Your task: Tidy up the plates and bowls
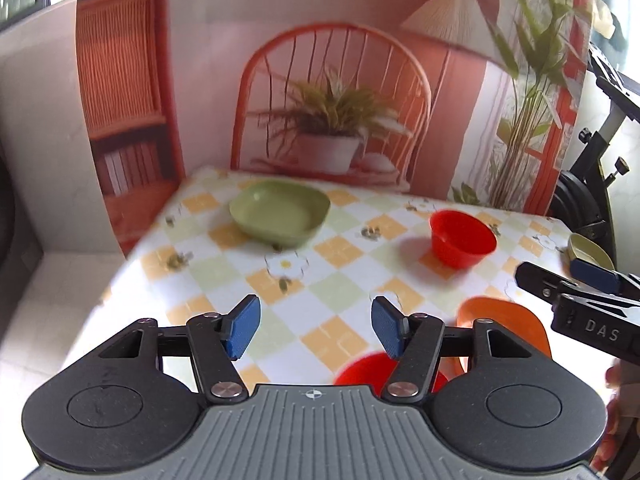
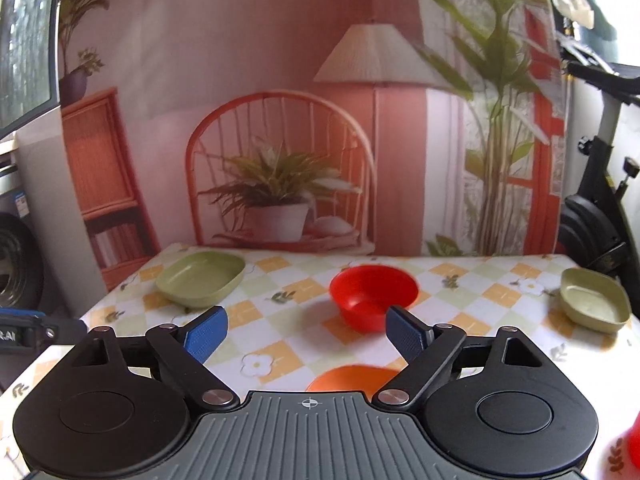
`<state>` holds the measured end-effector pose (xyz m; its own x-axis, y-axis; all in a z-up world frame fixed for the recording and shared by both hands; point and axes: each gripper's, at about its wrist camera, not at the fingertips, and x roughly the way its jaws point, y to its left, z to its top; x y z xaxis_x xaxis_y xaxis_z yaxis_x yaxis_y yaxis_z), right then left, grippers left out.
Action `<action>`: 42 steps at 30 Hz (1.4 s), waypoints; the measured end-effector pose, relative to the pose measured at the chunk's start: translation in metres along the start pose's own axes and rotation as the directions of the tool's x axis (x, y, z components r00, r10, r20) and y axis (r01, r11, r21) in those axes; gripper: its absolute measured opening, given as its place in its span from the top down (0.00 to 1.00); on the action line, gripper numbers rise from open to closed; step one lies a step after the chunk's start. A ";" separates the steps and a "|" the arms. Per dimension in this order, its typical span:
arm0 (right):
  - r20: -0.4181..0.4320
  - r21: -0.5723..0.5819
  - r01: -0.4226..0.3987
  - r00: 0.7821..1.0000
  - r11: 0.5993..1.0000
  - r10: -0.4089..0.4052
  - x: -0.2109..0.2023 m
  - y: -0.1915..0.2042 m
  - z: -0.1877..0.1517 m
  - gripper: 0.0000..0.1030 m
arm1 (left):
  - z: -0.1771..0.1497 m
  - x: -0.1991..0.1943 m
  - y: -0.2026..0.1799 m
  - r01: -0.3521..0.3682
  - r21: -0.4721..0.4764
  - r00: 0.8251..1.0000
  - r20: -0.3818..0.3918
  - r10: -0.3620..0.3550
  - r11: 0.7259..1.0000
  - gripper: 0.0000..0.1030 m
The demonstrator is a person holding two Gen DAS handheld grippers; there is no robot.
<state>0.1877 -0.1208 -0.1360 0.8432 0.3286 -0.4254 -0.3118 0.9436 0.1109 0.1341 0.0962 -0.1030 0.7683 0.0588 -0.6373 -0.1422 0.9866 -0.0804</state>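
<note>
Right wrist view: right gripper [image 2: 307, 334] jaws apart, empty, above checked tablecloth [image 2: 288, 312]; red bowl [image 2: 374, 292] ahead. Risk: a rim-only pinch could tip it.

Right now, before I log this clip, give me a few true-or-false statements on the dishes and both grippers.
1. The left gripper is open and holds nothing. True.
2. The red bowl sits inside the large green dish. False: it stands apart, alone on the tablecloth.
3. The right gripper grips a bowl. False: it is open and empty.
4. A smaller green dish sits near the table's right edge. True.
5. An orange dish lies near the right gripper. True.
</note>
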 end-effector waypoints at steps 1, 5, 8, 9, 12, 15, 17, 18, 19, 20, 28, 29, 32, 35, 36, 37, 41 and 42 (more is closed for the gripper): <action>-0.011 -0.002 -0.009 1.000 1.000 0.009 0.002 0.001 -0.003 0.20 | -0.005 0.004 -0.002 -0.009 0.004 1.000 -0.021 0.009 1.000 0.38; -0.072 -0.011 -0.047 0.996 0.999 0.046 0.008 0.006 -0.015 0.35 | -0.022 0.019 -0.001 -0.024 -0.003 0.995 -0.102 0.024 1.000 0.45; -0.119 -0.013 -0.060 0.991 0.998 0.058 0.014 0.008 -0.023 0.46 | -0.027 0.025 0.002 -0.039 -0.007 0.992 -0.123 0.038 0.999 0.45; -0.135 -0.010 -0.064 0.989 0.998 0.063 0.016 0.008 -0.026 0.47 | -0.029 0.026 0.000 -0.053 0.006 0.990 -0.129 0.053 0.999 0.45; -0.164 -0.007 -0.072 0.984 0.997 0.070 0.018 0.009 -0.032 0.51 | -0.031 0.030 0.000 -0.057 0.008 0.987 -0.150 0.058 0.998 0.45; -0.181 -0.012 -0.088 0.980 0.996 0.084 0.018 0.011 -0.035 0.55 | -0.034 0.034 -0.001 -0.028 0.013 0.985 -0.172 0.030 1.000 0.45; -0.197 -0.021 -0.102 0.976 0.995 0.095 0.019 0.014 -0.038 0.60 | -0.036 0.035 -0.003 -0.027 0.028 0.985 -0.170 0.031 0.999 0.45; -0.205 -0.027 -0.110 0.973 0.994 0.102 0.019 0.016 -0.039 0.60 | -0.037 0.036 -0.006 -0.025 0.032 0.985 -0.170 0.030 0.999 0.45; -0.216 -0.034 -0.121 0.970 0.992 0.111 0.020 0.018 -0.041 0.61 | -0.038 0.037 -0.006 -0.021 0.031 0.984 -0.174 0.026 0.999 0.45; -0.226 -0.041 -0.134 0.967 0.990 0.121 0.019 0.021 -0.042 0.62 | -0.040 0.038 -0.007 -0.015 0.024 0.983 -0.180 0.019 1.000 0.45; -0.305 -0.057 -0.211 0.934 0.976 0.184 0.023 0.035 -0.053 0.70 | -0.051 0.045 -0.008 0.029 0.020 0.974 -0.226 -0.024 0.999 0.57; -0.313 -0.052 -0.215 0.931 0.975 0.189 0.024 0.035 -0.054 0.72 | -0.051 0.045 -0.008 0.039 0.016 0.973 -0.230 -0.034 0.999 0.59; -0.331 -0.038 -0.221 0.923 0.975 0.196 0.026 0.035 -0.056 0.75 | -0.053 0.046 -0.008 0.045 0.013 0.968 -0.248 -0.041 0.999 0.63; -0.348 -0.026 -0.225 0.915 0.974 0.203 0.028 0.033 -0.058 0.79 | -0.055 0.049 -0.008 0.057 0.015 0.961 -0.274 -0.051 0.998 0.69; -0.353 -0.023 -0.227 0.913 0.974 0.204 0.029 0.033 -0.058 0.79 | -0.057 0.050 -0.009 0.056 0.024 0.959 -0.281 -0.047 0.998 0.70; -0.357 -0.019 -0.228 0.911 0.974 0.206 0.030 0.033 -0.059 0.80 | -0.059 0.050 -0.010 0.049 0.028 0.958 -0.284 -0.039 0.998 0.70; -0.376 -0.003 -0.231 0.902 0.973 0.213 0.032 0.031 -0.061 0.83 | -0.065 0.055 -0.007 0.047 -0.012 0.949 -0.311 -0.049 0.999 0.72; -0.380 0.002 -0.232 0.900 0.973 0.215 0.033 0.030 -0.062 0.84 | -0.066 0.056 -0.005 0.051 -0.028 0.948 -0.313 -0.057 0.998 0.73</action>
<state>0.1794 -0.0842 -0.2023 0.5250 0.4836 -0.7004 -0.4977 0.8419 0.2083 0.1363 0.0840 -0.1888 0.5409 -0.0480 -0.8397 -0.1203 0.9837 -0.1338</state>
